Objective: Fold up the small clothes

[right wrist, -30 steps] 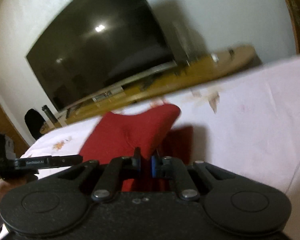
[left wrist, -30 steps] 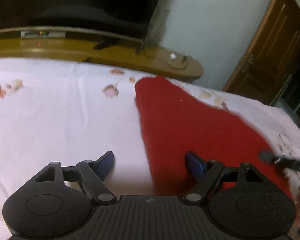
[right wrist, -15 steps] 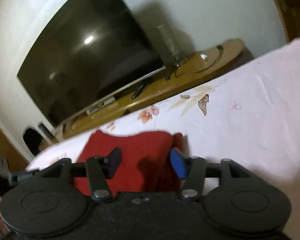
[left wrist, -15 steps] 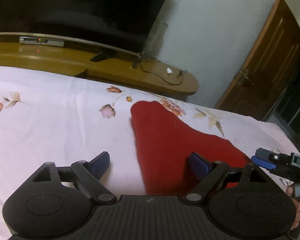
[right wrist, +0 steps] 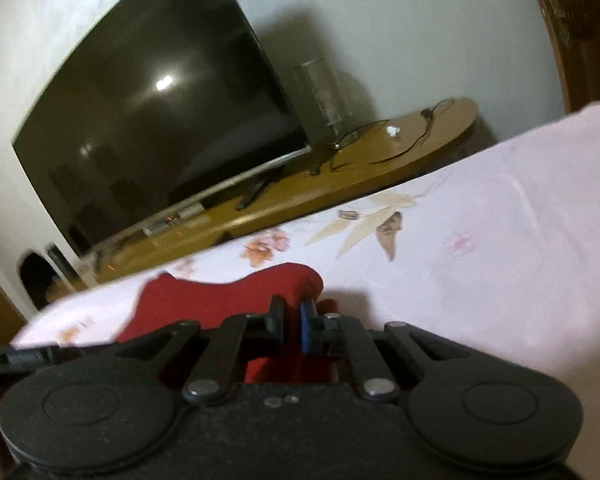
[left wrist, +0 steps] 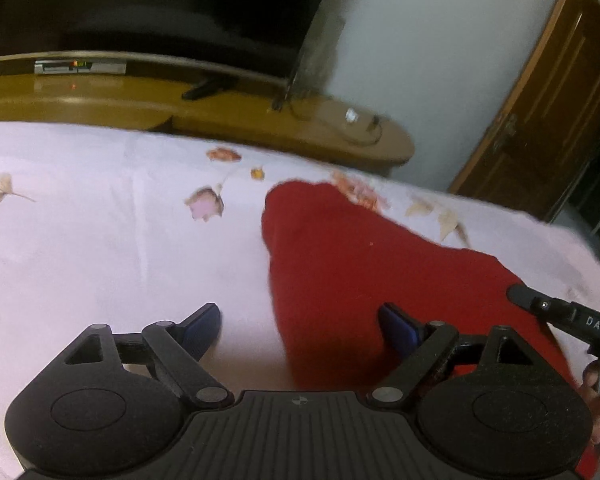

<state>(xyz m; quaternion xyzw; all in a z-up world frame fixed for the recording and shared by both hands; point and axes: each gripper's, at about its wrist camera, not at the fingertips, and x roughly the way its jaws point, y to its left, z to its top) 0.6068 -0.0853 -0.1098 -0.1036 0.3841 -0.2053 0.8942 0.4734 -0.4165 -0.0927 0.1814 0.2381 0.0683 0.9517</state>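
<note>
On the pale pink floral bedsheet (left wrist: pixel 100 248) lies the small red knit garment (left wrist: pixel 360 272), stretched out flat-ish with its rounded end pointing toward the wooden TV stand (left wrist: pixel 228 120) and the big dark television (right wrist: pixel 148 120) behind it. Left gripper (left wrist: pixel 300 320) is spread wide, one blue pad over bare sheet and the other over the red cloth, holding nothing, so it's basically straddling the garment's left edge. Right gripper (right wrist: pixel 290 322) has its jaws pressed nearly together with red fabric right at and under the tips, so my read is it's pinching a bit of the garment near its right end, though the actual bite is kinda hidden by the fingers. From the left camera you can see the right tool's black nose sitting over the cloth's far right side. What could go wrong from here, imo: that pinch looks shallow, so if it lifts fast the fabric could slip out, or it grabs only one layer and the fold comes out lopsided. Also the bedsheet is soft and loose, so a low pinch could snag the sheet along with the garment and drag everything.
</note>
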